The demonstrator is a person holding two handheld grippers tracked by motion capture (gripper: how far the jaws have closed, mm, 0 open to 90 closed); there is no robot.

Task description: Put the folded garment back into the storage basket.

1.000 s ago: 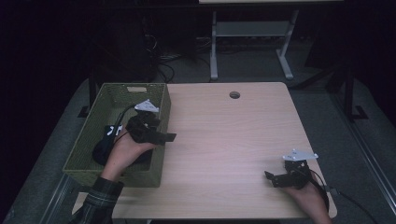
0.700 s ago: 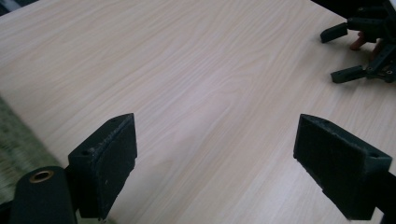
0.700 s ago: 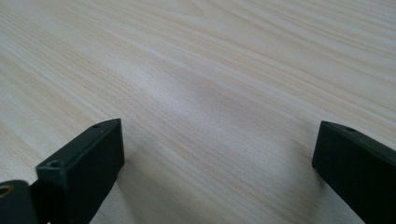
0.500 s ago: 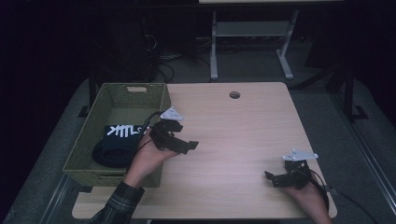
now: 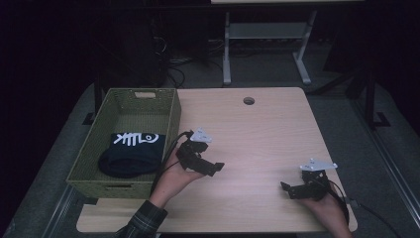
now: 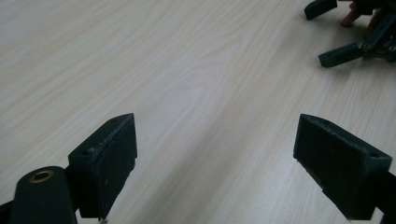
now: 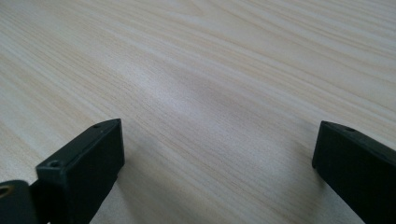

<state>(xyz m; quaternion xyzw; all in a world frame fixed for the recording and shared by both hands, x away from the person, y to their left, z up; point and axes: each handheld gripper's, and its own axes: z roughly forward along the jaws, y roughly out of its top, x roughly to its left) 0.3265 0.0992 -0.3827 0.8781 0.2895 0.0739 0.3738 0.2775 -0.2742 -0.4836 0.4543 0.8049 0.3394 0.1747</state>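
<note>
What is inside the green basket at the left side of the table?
Inside the green basket lies one folded dark garment with a white fishbone print on top, toward the near end. The far part of the floor is bare. Anything under the garment is covered.

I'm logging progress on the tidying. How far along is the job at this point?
It looks nearly done. The dark garment with a white print lies inside the green basket. Nothing is in hand: the left gripper and the right gripper are both open over the bare wooden table. No other item is on the table to put away.
</note>
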